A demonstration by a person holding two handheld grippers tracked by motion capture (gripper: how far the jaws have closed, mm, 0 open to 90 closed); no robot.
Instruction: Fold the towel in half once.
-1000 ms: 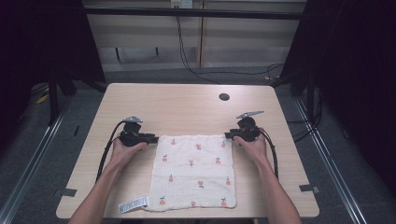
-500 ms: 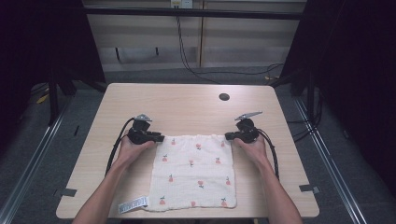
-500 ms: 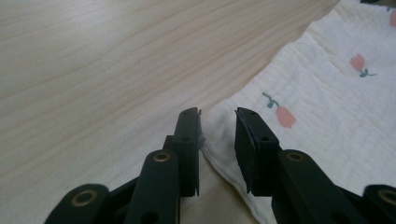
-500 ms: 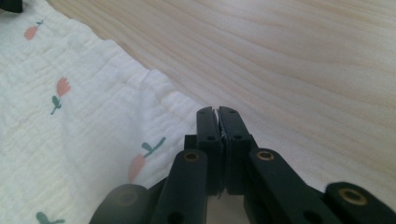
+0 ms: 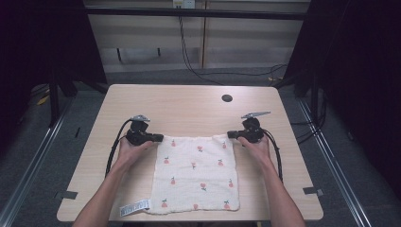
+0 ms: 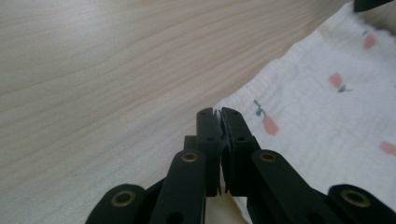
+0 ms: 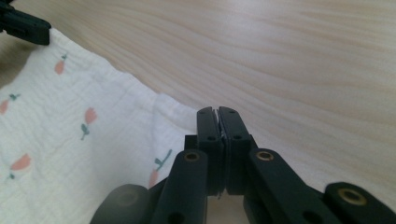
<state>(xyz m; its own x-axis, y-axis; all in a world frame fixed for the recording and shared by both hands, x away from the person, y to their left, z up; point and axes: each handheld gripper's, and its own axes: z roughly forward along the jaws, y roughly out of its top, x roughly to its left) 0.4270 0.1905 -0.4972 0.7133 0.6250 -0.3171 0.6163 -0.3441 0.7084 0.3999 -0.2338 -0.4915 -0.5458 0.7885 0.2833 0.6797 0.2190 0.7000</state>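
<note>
Bare light wooden tabletop [image 5: 189, 101] is left beyond the white square cloth printed with small pink flowers [image 5: 196, 177], which lies flat near the front edge. Its far corners are pinched by the left hand-held gripper [image 5: 158, 138] and right hand-held gripper [image 5: 230, 134], whose jaws have just been closing. A round dark hole [image 5: 227, 98] lies well apart.

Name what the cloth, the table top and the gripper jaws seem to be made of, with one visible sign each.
Cloth: likely soft cotton gauze, matt white with small pink printed motifs; its surface looks crinkled. Table top: pale wood or wood-look laminate, smooth; grain lines run across it. Left gripper and right gripper: jaws apparently matt black plastic, with brass-coloured rivets.
</note>
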